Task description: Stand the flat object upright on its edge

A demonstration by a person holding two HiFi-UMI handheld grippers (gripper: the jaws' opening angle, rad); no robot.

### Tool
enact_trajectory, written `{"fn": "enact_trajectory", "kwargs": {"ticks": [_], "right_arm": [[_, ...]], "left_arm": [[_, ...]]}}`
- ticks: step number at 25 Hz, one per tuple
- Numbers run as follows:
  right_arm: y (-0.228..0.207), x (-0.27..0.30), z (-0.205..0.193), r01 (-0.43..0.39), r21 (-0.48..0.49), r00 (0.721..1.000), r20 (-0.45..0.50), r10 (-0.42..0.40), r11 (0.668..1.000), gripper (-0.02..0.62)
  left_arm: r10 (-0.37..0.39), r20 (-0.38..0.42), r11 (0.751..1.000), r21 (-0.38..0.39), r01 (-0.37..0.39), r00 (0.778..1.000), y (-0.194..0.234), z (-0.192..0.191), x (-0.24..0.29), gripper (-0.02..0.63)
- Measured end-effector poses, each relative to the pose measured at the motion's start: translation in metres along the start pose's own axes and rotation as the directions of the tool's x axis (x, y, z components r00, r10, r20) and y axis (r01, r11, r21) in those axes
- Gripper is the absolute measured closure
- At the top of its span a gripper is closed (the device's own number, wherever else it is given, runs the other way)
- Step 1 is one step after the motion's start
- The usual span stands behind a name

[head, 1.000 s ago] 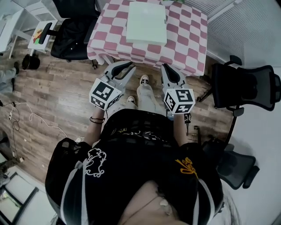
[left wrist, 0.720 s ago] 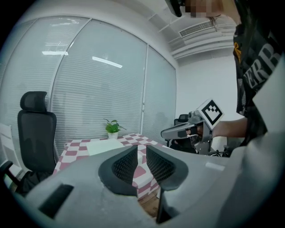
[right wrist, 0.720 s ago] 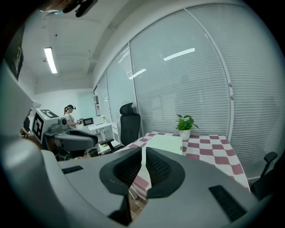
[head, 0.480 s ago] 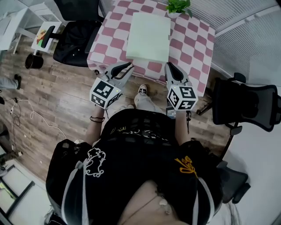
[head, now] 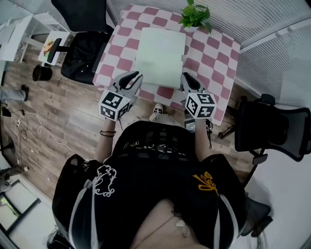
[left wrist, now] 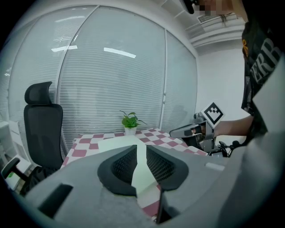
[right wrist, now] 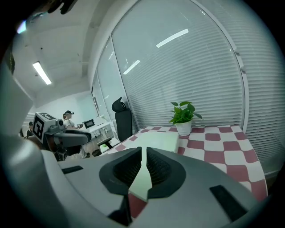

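Both tongs are drawn in to a narrow slit with nothing between the pads. The left gripper [head: 131, 79] and the right gripper [head: 189, 79] hover at the near edge of the checkered table [head: 218, 53], one on either side of the near end of the flat object [head: 160, 56]. No contact with it is visible. The flat object, a pale green slab, lies flat on the cloth in the middle of the table, and its far end is near the potted plant [head: 195, 14]. Note the following hazards. If you advance with the tongs drawn in like this, the tips will likely push the slab instead of gripping it. It may then slide across the cloth toward the plant and tip the pot. If you spread the tongs late or low, a pad may catch the tablecloth along with the slab's edge, and the cloth will bunch and drag as you lift. If the two grippers take hold at unequal heights or lift at unequal rates, expect the slab to twist and slip from one grip. Its stiffness cannot be judged from here, so allow for sagging. Once the slab stands on its edge, the narrow base on soft cloth is likely to be unstable. Letting go of both sides at once, or while it leans, may let it fall flat or drop off the near edge of the table.
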State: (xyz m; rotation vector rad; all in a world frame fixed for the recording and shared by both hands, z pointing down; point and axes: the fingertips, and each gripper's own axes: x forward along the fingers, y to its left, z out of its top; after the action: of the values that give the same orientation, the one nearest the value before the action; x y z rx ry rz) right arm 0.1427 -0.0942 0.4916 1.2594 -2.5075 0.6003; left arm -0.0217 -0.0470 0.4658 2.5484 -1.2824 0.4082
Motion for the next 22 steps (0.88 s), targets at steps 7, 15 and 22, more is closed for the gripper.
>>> {"fn": "enact_trajectory", "kwargs": {"ticks": [7, 15, 22], "right_arm": [[-0.032, 0.030, -0.006, -0.044, 0.044, 0.998, -0.049, 0.046, 0.998, 0.561], [-0.055, 0.060, -0.007, -0.038, 0.119, 0.996, -0.081, 0.048, 0.992, 0.560], [-0.067, 0.085, -0.027, 0.003, 0.238, 0.989, -0.141, 0.031, 0.971, 0.429]], "left_arm": [[0.034, -0.067, 0.999, -0.033, -0.037, 0.997, 0.027, -0.010, 0.031, 0.546], [0.008, -0.170, 1.000, -0.023, -0.012, 0.985, 0.066, -0.027, 0.058, 0.538], [-0.093, -0.269, 0.994, -0.079, 0.075, 0.959, 0.093, -0.053, 0.088, 0.399]]}}
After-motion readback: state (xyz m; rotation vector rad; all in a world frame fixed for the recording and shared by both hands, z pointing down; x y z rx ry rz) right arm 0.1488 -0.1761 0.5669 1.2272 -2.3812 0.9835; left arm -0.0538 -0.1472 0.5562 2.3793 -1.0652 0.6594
